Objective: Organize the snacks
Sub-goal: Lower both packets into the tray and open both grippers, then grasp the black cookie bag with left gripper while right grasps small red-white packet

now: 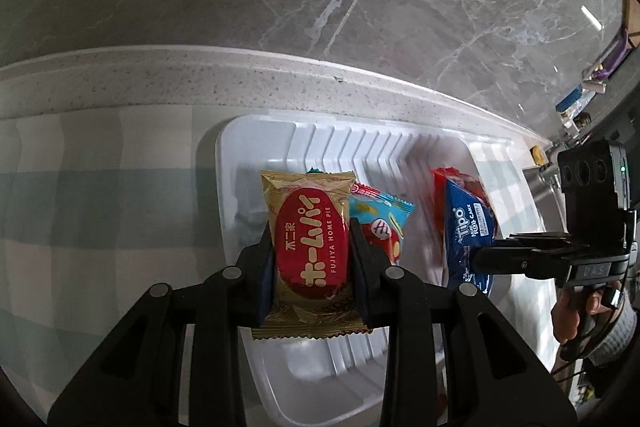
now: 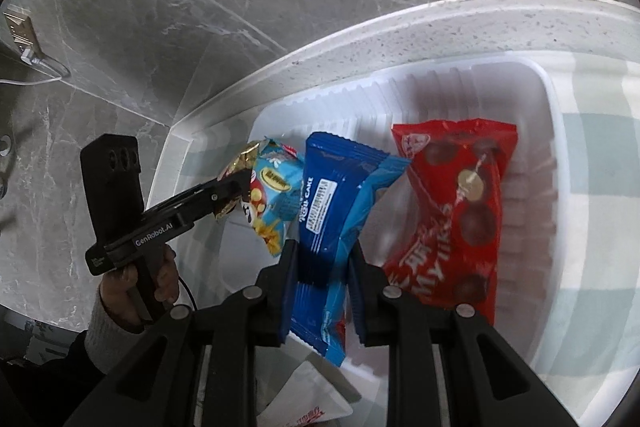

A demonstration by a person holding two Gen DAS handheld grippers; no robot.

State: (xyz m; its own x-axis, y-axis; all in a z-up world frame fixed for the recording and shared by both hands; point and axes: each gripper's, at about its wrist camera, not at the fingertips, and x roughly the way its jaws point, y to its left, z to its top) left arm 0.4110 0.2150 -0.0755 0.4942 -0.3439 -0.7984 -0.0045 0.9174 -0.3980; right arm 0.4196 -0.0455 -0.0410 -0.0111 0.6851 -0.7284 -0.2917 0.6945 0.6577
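1. I hold two black two-finger grippers, one in each hand, both over one white ribbed plastic tray [image 1: 256, 131] on a pale checked cloth [image 1: 100, 187].
2. My left gripper [image 1: 312, 259] is clamped on one gold foil snack packet with a red oval label [image 1: 310, 239]; it fills the lower centre of the left view and hangs above the tray's left part.
3. That label reads "FUJIYA HOME PIE", with Japanese writing beside it.
4. My right gripper [image 2: 322, 279] is closed on one blue plastic snack packet [image 2: 340, 211], at the centre of the right view, above the tray's middle.
5. On it I read "Tipo" and "ROLL CAKE", plus a white barcode panel.
6. One red plastic packet showing round chocolate balls [image 2: 460, 211] lies in the tray, right of centre in the right view; its lettering is too blurred to read.
7. One light-blue and red snack packet [image 1: 380, 223] lies in the tray just beside the gold one; its print is unreadable.
8. That makes four packets in or over the tray.
9. "GenRobot.AI" is printed on the left gripper's side in the right view.
10. One white packet with red writing [image 2: 304, 407] shows at the bottom edge.
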